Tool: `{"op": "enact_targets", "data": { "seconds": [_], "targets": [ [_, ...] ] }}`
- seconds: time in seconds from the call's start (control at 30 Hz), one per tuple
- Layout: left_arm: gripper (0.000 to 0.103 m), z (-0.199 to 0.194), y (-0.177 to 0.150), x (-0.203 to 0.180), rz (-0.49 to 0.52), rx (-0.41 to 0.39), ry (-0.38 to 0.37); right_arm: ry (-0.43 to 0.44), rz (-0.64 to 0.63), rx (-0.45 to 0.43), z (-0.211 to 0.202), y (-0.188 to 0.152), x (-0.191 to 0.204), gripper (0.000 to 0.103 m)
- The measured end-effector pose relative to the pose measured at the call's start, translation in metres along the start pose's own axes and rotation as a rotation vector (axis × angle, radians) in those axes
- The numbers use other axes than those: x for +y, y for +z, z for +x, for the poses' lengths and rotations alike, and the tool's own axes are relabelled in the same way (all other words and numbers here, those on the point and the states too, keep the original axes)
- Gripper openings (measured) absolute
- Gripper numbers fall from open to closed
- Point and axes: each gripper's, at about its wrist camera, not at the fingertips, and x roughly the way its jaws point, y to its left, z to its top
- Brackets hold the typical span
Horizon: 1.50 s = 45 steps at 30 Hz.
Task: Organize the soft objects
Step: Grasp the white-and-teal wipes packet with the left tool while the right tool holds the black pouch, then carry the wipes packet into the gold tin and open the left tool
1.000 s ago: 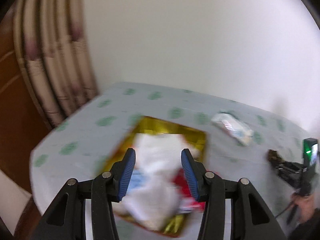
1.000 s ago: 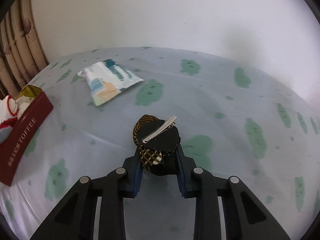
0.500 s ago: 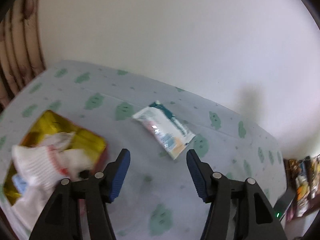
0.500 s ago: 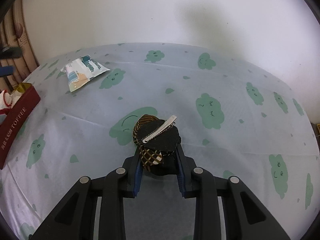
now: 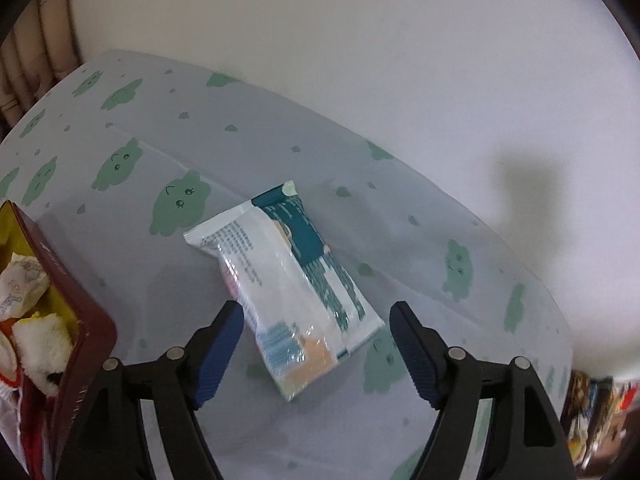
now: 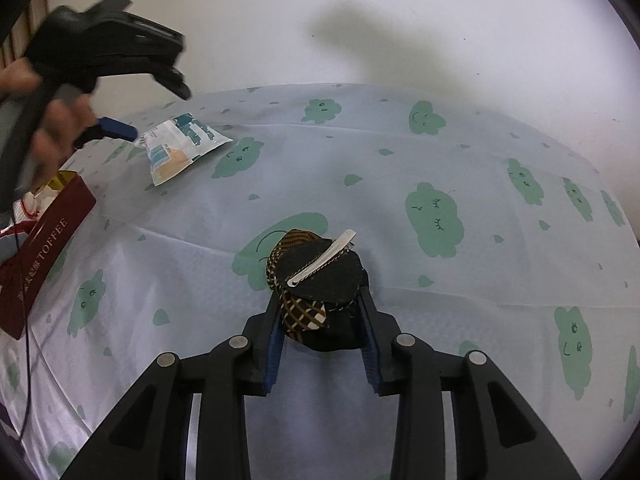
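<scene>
A white and teal tissue pack [image 5: 288, 276] lies flat on the cloud-print tablecloth [image 5: 420, 208]. My left gripper [image 5: 316, 312] hovers over the pack's near end, jaws opening wide, pads clear of it. A red toffee box [image 5: 80, 320] at the left holds white soft things [image 5: 36, 336]. In the right wrist view, my right gripper [image 6: 320, 304] has a dark fabric hair bow [image 6: 316, 276] with a metal clip between its pads. Its jaws are opening slightly, and the pads still touch the bow's sides. The same view shows the pack [image 6: 180, 144], the box [image 6: 44, 240] and the left gripper [image 6: 116, 128].
A person's hand [image 6: 60, 128] holds the left gripper above the box. A thin cable [image 6: 24, 300] hangs by the box's front. A curtain [image 5: 24, 60] stands at the far left and a white wall runs behind the table. Clutter [image 5: 592, 408] sits past the table's right edge.
My left gripper swung right from over the box to over the tissue pack and spread wider. My right gripper shifted a little, then stayed, its jaws slightly wider around the bow.
</scene>
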Motion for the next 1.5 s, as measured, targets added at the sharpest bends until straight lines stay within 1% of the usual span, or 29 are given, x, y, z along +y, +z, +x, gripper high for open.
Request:
{"op": "enact_targets", "data": {
  "seconds": [0.13, 0.2, 0.23, 0.3, 0.37, 0.47, 0.57, 0.63, 0.7, 0.77, 0.8, 0.87, 0.93, 1.13, 1.23, 1.33, 1.5],
  "targets": [
    [0.077, 0.028, 0.009, 0.007, -0.108, 0.046, 0.04, 0.008, 0.002, 0.0, -0.001, 0.0, 0.0, 0.034],
    [0.078, 0.036, 0.013, 0.01, -0.147, 0.048, 0.061, 0.011, 0.003, 0.0, -0.001, 0.0, 0.0, 0.035],
    [0.078, 0.04, 0.016, 0.01, -0.158, 0.035, 0.075, 0.014, 0.004, 0.0, -0.001, -0.001, 0.0, 0.035],
    [0.078, 0.045, 0.02, 0.008, -0.162, 0.02, 0.09, 0.018, 0.004, 0.001, 0.0, 0.0, 0.0, 0.036],
    [0.078, 0.054, 0.023, 0.006, -0.161, 0.019, 0.124, 0.018, 0.001, 0.001, 0.0, 0.0, 0.0, 0.037],
    [0.078, 0.063, 0.021, 0.004, -0.142, 0.017, 0.147, 0.019, -0.003, 0.002, 0.0, 0.0, 0.0, 0.038],
    [0.078, 0.062, 0.014, 0.004, -0.104, -0.012, 0.136, 0.02, -0.002, 0.002, 0.001, 0.0, -0.001, 0.039],
    [0.077, 0.06, 0.01, 0.007, -0.078, -0.026, 0.122, 0.02, -0.003, 0.003, 0.001, 0.0, -0.001, 0.039],
    [0.07, 0.057, 0.005, 0.009, -0.068, -0.038, 0.121, 0.019, -0.003, 0.003, 0.001, 0.0, -0.001, 0.039],
    [0.06, 0.052, 0.0, 0.008, -0.038, -0.05, 0.114, 0.019, -0.002, 0.002, 0.002, 0.0, -0.001, 0.039],
    [0.059, 0.05, -0.001, 0.008, -0.028, -0.051, 0.112, 0.02, -0.002, 0.002, 0.002, -0.001, -0.001, 0.039],
    [0.052, 0.046, -0.003, 0.008, -0.002, -0.051, 0.109, 0.02, -0.001, 0.002, 0.002, -0.001, -0.001, 0.039],
    [0.05, 0.041, -0.006, 0.009, 0.005, -0.05, 0.111, 0.018, -0.002, 0.002, 0.003, -0.002, 0.0, 0.039],
    [0.049, 0.015, -0.017, 0.015, 0.0, -0.066, 0.113, 0.01, -0.01, 0.004, 0.004, -0.002, 0.001, 0.039],
    [0.049, 0.001, -0.022, 0.01, 0.007, -0.085, 0.109, 0.005, -0.014, 0.005, 0.004, -0.002, 0.002, 0.039],
    [0.049, -0.021, -0.029, 0.004, 0.037, -0.107, 0.096, 0.001, -0.017, 0.005, 0.004, -0.002, 0.003, 0.039],
    [0.049, -0.051, -0.044, 0.004, 0.096, -0.096, 0.043, -0.005, -0.023, 0.006, 0.005, -0.001, 0.004, 0.039]
  ]
}}
